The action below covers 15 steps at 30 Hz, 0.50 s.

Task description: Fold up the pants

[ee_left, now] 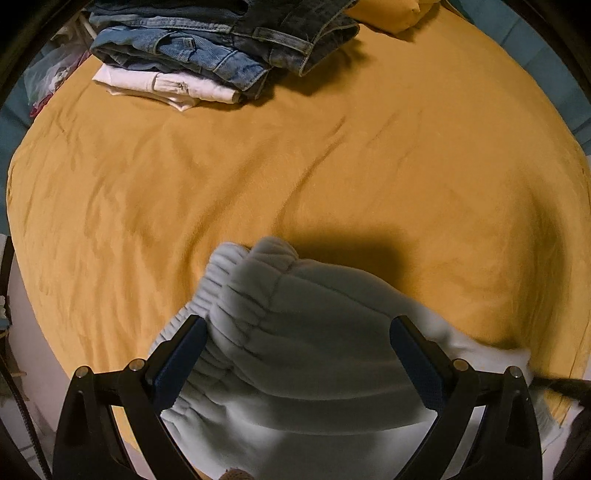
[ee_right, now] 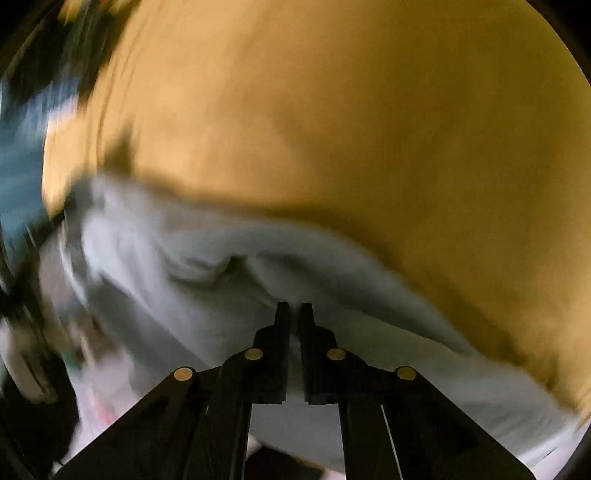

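Note:
Light grey fleece pants [ee_left: 314, 376] lie bunched at the near edge of a mustard bed sheet [ee_left: 258, 166], their elastic waistband [ee_left: 236, 295] toward the left. My left gripper [ee_left: 298, 325] points down over them, its jaws wide open on either side of the bunched cloth, and the pads do not press on it. In the blurred right wrist view, the same pants [ee_right: 221, 295] stretch across the sheet [ee_right: 369, 129]. My right gripper [ee_right: 293, 308] is shut, with a ridge of grey cloth drawn up into its tips.
A stack of folded jeans [ee_left: 207, 48] on a folded white garment [ee_left: 166, 85] sits at the far left of the bed. A yellow pillow [ee_left: 391, 14] lies at the far edge. Teal bedding [ee_left: 546, 59] borders the sheet on the right.

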{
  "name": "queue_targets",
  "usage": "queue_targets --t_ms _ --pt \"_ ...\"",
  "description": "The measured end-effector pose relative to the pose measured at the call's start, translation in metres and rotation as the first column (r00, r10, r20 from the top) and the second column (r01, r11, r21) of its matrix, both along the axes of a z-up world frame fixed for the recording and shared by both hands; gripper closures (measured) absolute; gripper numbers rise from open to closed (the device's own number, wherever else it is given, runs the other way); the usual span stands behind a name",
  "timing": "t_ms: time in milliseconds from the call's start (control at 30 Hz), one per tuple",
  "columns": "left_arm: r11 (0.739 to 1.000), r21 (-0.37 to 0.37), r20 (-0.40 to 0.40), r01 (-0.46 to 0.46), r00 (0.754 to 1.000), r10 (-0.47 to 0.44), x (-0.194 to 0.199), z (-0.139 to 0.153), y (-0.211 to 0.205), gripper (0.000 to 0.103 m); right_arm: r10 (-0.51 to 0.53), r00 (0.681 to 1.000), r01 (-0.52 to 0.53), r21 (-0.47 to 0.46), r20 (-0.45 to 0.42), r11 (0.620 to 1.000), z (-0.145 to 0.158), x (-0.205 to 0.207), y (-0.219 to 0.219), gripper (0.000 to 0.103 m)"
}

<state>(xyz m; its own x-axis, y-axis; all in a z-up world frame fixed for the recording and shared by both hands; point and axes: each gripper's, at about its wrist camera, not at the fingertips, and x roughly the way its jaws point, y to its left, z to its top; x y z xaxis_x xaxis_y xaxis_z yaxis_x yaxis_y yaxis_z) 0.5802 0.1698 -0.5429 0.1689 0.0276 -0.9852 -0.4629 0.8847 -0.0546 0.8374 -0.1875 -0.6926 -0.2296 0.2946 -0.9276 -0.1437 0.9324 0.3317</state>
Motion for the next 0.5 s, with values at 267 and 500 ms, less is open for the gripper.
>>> queue_targets --t_ms 267,500 --pt "0.998 -0.027 0.003 -0.052 0.999 0.052 0.007 0.002 0.019 0.002 -0.260 0.939 0.315 0.257 -0.225 0.914 -0.025 0.026 -0.050 0.089" --pt "1.000 -0.006 -0.012 -0.019 1.000 0.019 0.003 0.000 0.012 0.002 0.081 0.913 0.037 0.280 -0.399 0.959 -0.079 0.015 0.016 0.028"
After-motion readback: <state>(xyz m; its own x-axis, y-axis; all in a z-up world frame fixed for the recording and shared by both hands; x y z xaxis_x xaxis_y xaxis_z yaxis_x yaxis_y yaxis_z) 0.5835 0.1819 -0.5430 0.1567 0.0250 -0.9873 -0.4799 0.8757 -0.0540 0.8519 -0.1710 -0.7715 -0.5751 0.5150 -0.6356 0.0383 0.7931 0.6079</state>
